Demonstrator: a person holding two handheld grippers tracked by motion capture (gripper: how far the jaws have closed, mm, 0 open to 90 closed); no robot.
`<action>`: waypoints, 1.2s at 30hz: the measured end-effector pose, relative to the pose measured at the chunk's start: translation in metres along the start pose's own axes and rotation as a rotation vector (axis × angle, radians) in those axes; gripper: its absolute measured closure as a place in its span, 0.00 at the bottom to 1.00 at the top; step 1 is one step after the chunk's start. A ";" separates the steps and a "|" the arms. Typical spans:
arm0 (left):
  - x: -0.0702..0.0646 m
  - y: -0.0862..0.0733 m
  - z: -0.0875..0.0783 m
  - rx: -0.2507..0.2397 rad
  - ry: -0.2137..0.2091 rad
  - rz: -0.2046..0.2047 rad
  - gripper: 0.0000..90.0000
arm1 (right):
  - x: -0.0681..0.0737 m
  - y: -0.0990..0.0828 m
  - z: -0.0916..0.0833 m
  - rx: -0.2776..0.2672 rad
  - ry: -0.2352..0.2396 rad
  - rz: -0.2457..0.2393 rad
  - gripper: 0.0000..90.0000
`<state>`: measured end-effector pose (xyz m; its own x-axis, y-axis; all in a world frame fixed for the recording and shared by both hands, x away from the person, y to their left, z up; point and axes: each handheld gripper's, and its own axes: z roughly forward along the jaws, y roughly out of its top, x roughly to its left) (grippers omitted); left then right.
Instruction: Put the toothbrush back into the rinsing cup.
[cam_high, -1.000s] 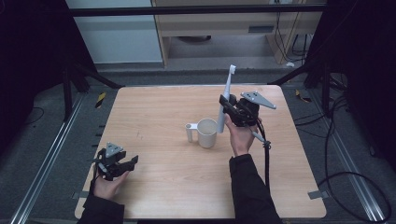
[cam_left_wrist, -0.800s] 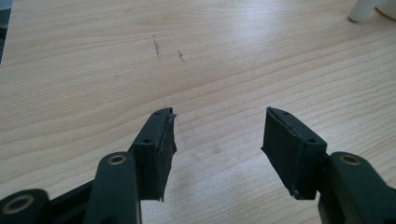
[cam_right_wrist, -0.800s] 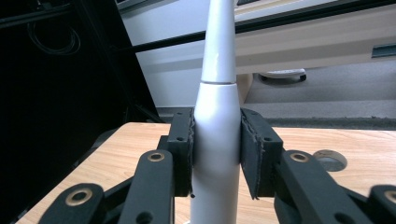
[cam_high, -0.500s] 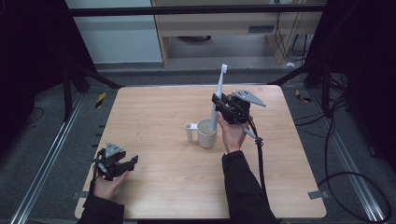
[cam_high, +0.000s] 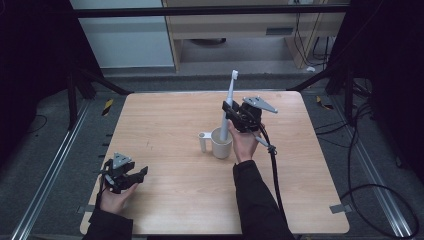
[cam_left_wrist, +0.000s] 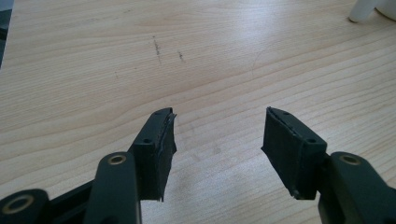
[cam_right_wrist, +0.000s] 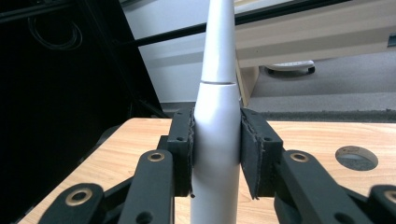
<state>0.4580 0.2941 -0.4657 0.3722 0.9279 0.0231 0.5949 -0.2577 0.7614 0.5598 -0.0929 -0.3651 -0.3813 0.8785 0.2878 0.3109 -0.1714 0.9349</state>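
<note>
A white electric toothbrush (cam_high: 228, 107) stands nearly upright, its lower end inside a cream mug (cam_high: 221, 144) near the middle of the table. My right gripper (cam_high: 231, 113) is shut on the toothbrush's handle just above the mug's rim. In the right gripper view the handle (cam_right_wrist: 217, 140) is pinched between both black pads and the neck rises out of the top. The mug's handle (cam_high: 202, 141) points left; its foot (cam_left_wrist: 363, 10) shows at the top right of the left gripper view. My left gripper (cam_high: 137, 174) rests open near the table's front left, its pads (cam_left_wrist: 161, 144) over bare wood.
The wooden table (cam_high: 165, 125) has a round cable hole (cam_right_wrist: 356, 157) in its surface. A black cable (cam_high: 272, 165) trails from the right gripper down along the forearm. Beyond the far edge stand a desk and dark frame legs.
My right gripper has carried the toothbrush leftward and down, so its lower end now sits inside the mug. The left gripper has stayed put.
</note>
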 end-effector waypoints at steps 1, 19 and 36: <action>0.000 0.000 0.000 0.000 0.000 0.000 0.47 | 0.000 -0.001 0.001 0.002 -0.001 -0.001 0.75; 0.000 0.000 0.000 -0.001 0.000 0.002 0.47 | 0.000 -0.020 0.015 0.090 -0.028 -0.022 0.75; -0.001 0.000 0.000 0.000 0.000 0.002 0.47 | 0.002 -0.037 0.019 0.171 -0.048 -0.062 0.75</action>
<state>0.4578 0.2935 -0.4655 0.3736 0.9273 0.0251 0.5937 -0.2598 0.7616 0.5642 -0.0761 -0.4029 -0.3632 0.9061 0.2168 0.4336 -0.0415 0.9002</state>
